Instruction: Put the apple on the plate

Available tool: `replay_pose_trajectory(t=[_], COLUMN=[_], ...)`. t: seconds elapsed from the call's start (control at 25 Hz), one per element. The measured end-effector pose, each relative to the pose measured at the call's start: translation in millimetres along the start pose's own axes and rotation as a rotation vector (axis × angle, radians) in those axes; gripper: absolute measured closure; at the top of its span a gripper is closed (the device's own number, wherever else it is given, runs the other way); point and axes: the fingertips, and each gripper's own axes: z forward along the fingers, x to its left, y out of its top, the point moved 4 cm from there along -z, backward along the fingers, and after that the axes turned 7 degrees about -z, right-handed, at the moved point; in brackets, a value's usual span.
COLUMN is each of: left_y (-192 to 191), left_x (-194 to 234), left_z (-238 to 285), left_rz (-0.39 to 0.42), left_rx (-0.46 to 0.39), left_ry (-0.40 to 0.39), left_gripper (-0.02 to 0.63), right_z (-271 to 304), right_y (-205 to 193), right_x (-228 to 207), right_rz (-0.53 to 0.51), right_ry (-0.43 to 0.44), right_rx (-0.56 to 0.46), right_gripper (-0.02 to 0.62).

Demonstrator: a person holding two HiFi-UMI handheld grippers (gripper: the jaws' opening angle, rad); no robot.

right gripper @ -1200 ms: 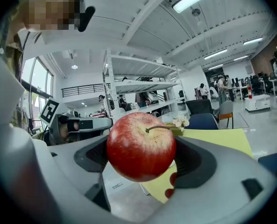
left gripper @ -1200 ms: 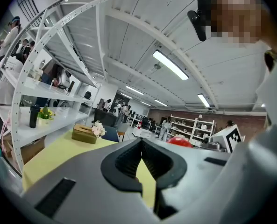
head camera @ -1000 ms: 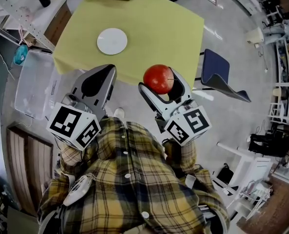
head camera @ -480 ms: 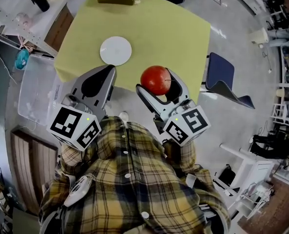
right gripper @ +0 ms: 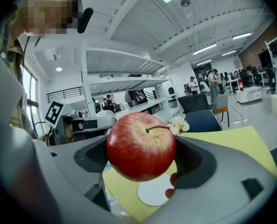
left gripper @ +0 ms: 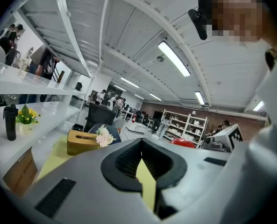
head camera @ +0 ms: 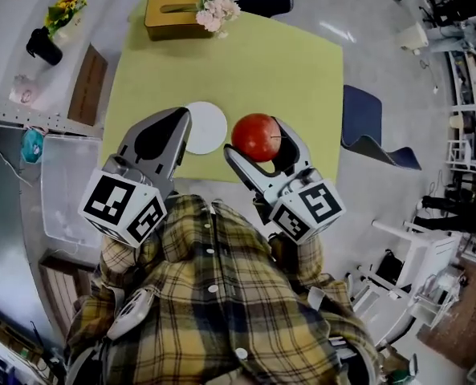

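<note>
**Desk:** Status on the apple?

**Op:** I've got the right gripper (head camera: 258, 141) with its fingers clamped on the apple (head camera: 256, 135), one finger each side. In the right gripper view it fills the gap btwn them, stem leaning toward the right-hand finger. It's held up off the counter (head camera: 254, 62), not resting on anything.

**Desk:** And the plate?

**Op:** The plate (head camera: 208, 127) is white and sits near the counter's front edge. In the head view it's just left of the right fingers and just past the tips of the left ones, so roughly btwn the two grippers. In the right gripper view I see it below the apple, framed by the fingers. The part I can see is plain white, and the apple is not on it.

**Desk:** Left side?

**Op:** The left gripper (head camera: 177, 119) has its fingers together, tips touching, w/ only yellow counter showing through the slot behind them. It's beside the right one, apart from it.

**Desk:** Other containers?

**Op:** There's a tissue box (head camera: 172, 18), wooden w/ a slot on top, at the far edge of the counter, well beyond both sets of fingers. Pink flowers (head camera: 217, 8) are touching its right end. I can't tell what's in the slot. A clear bin (head camera: 65, 187) is on the floor, left of the left fingers, contents not readable. A blue chair (head camera: 366, 127) is off to the right of the right fingers.
</note>
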Motion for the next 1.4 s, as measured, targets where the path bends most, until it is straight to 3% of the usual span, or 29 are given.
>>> replay_pose_trajectory(t=[0.48, 0.72, 1.4], left_y=[26, 22, 18], left_x=[85, 92, 89], left_z=[25, 31, 41], left_rz=[-0.031, -0.045, -0.071], left_rx=[0.102, 0.136, 0.084], left_ry=[-0.078, -0.102, -0.023], left_gripper=[0.598, 0.598, 0.598], right_z=[86, 96, 93], right_y=[11, 7, 15], right_x=[-3, -2, -17], right_rz=[0.032, 0.043, 0.016], right_ry=[-0.093, -0.103, -0.043], right_rx=[0.043, 0.067, 0.062], right_gripper=[0.210, 0.210, 0.210])
